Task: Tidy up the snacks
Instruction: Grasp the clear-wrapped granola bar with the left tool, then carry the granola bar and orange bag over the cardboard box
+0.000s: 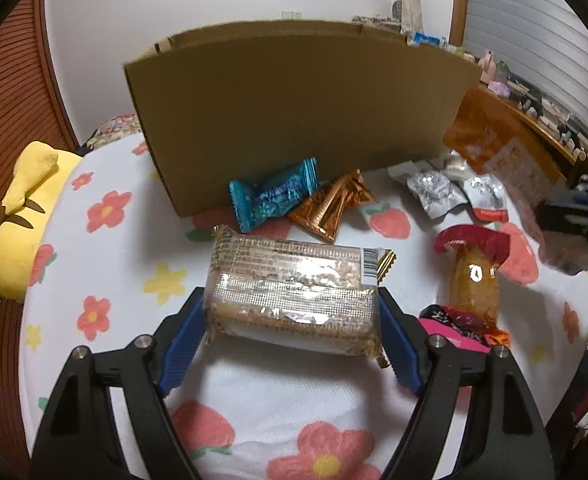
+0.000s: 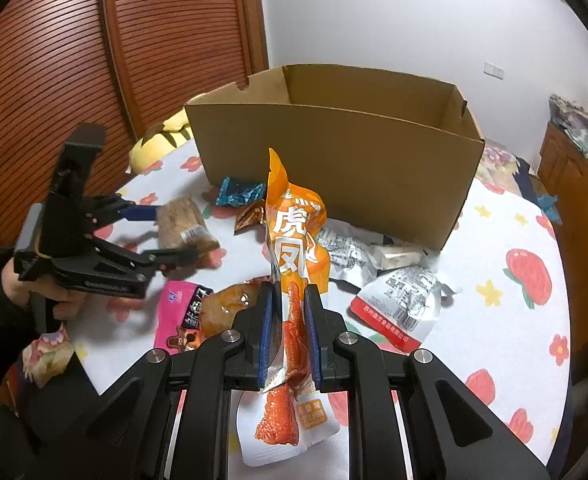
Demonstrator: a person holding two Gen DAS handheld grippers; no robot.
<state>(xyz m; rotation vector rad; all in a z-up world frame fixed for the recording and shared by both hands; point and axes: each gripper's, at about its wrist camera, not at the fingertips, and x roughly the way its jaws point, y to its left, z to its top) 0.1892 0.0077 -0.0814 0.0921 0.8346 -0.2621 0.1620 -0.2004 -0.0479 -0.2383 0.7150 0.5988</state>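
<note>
— Two grippers, and each one has a snack. Do you see them?

— Yes! The left gripper [image 1: 292,312] has its jaws set wide around a big cracker pack [image 1: 294,284]. The blue pads [image 1: 184,338] press on both ends of it.

— Where is the cracker pack?

— It is up off the flowery tablecloth [image 1: 106,320], in front of the cardboard box [image 1: 294,112]. A blue candy [image 1: 274,196] and a brown candy [image 1: 329,206] lie just behind it, close to the box wall.

— And the right gripper [image 2: 288,332]?

— Its jaws are narrow. They pinch an orange bag [image 2: 294,248] in the middle. The bag stands tall and its top leans toward the box [image 2: 333,152].

— Is the box open?

— Yes, the top is open. I cannot see what is down inside.

— What else is on the table?

— Silver packs [image 2: 397,300] lie by the box corner. A pink pack [image 2: 182,312] lies near the right gripper, and a see-through pack with something yellow-brown [image 1: 473,276] sits beside it. A yellow plush toy [image 1: 22,216] rests at the far left edge.

— Can one gripper see the other?

— Yes. The right camera shows the left gripper [image 2: 182,236] holding the cracker pack [image 2: 186,222] from the side.
</note>
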